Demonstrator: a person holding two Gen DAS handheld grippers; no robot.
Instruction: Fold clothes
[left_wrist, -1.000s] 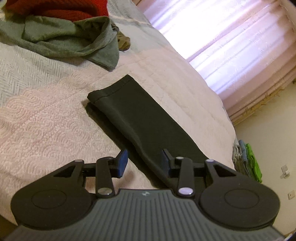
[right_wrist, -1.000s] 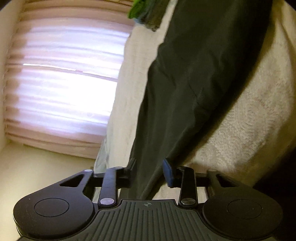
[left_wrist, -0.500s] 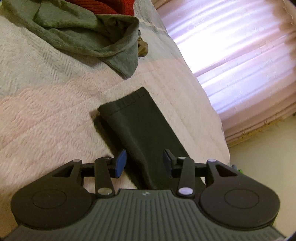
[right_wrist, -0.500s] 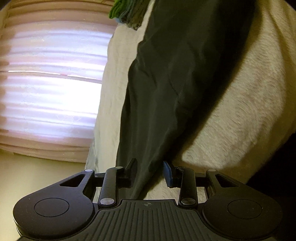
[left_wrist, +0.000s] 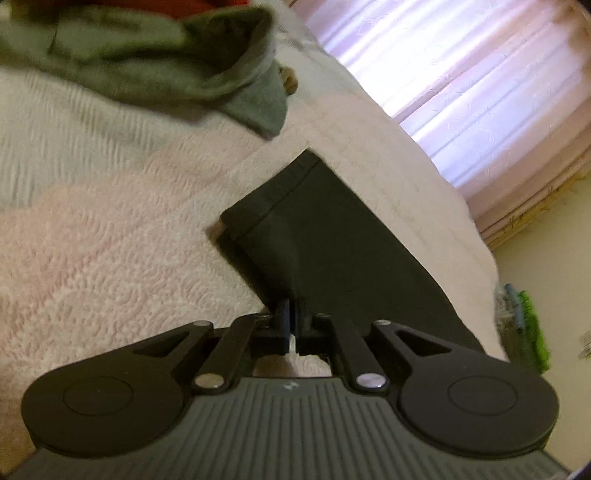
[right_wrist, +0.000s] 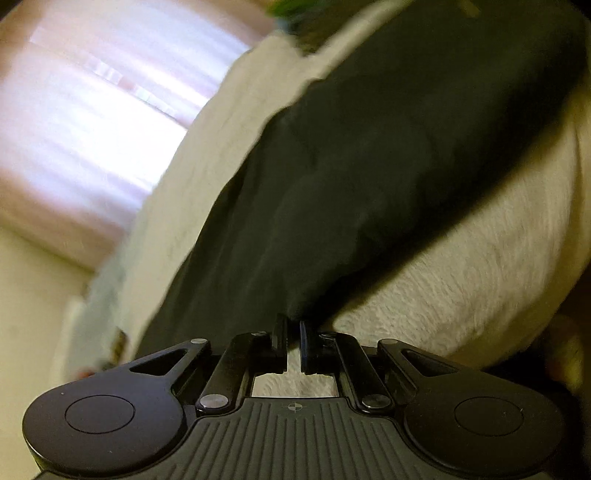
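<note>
Your left gripper and right gripper each pinch the dark folded trousers, which lie across the quilted bedspread. A grey garment is heaped towards its far edge; curtains beyond.

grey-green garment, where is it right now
In the left wrist view the grey-green garment lies bunched at the upper left on the bedspread, beyond the hemmed end of the dark trousers, with something red just behind it.
</note>
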